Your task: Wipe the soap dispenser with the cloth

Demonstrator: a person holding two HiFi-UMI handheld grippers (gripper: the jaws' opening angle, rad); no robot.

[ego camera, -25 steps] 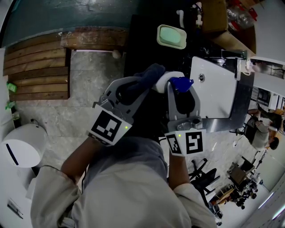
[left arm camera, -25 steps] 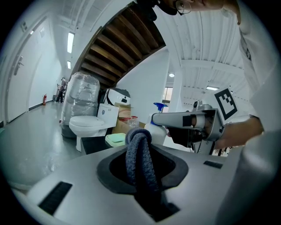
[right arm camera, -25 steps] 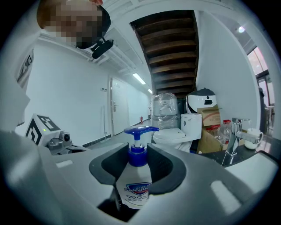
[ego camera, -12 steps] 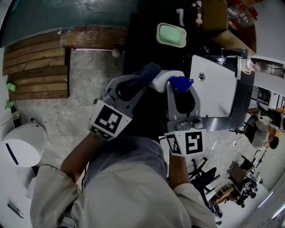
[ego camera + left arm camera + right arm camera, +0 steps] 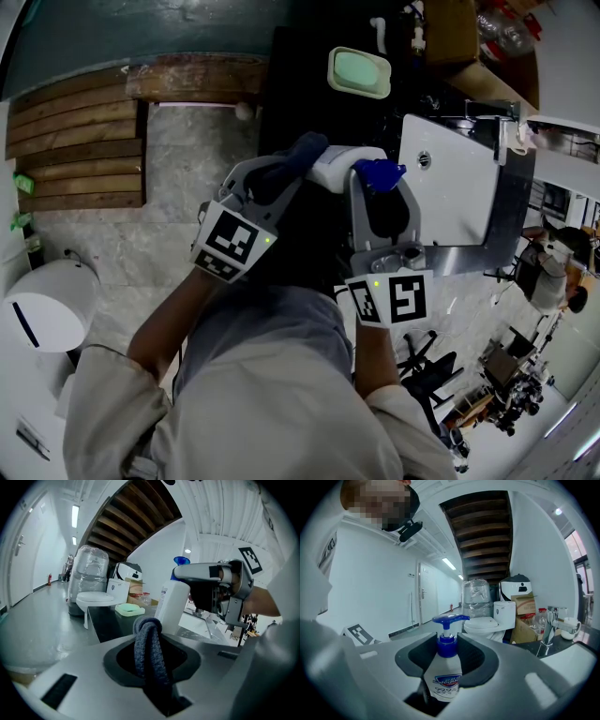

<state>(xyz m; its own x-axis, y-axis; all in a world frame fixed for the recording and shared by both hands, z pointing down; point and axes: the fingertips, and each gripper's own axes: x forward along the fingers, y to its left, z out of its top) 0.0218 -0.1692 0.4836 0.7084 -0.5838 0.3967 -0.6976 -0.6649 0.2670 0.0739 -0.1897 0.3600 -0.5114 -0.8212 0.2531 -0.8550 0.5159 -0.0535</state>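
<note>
The soap dispenser (image 5: 337, 166) is a white bottle with a blue pump (image 5: 449, 620). My right gripper (image 5: 379, 202) is shut on it and holds it upright over the counter; in the right gripper view the bottle (image 5: 446, 679) stands between the pads. A dark blue cloth (image 5: 300, 153) is bunched in my left gripper (image 5: 279, 176), which is shut on it. In the left gripper view the cloth (image 5: 149, 641) sticks out past the jaws and rests against the bottle's white side (image 5: 171, 605). The two grippers sit side by side, left of the sink.
A white sink (image 5: 448, 183) with a faucet (image 5: 551, 623) lies to the right. A green soap dish (image 5: 361, 73) rests on the black counter (image 5: 295, 70) beyond the bottle. Wooden slats (image 5: 75, 150) and a white bin (image 5: 42, 309) are on the floor at the left.
My left gripper and the cloth have shifted a little toward the top of the head view, along the bottle's side. The right gripper and the bottle have stayed put.
</note>
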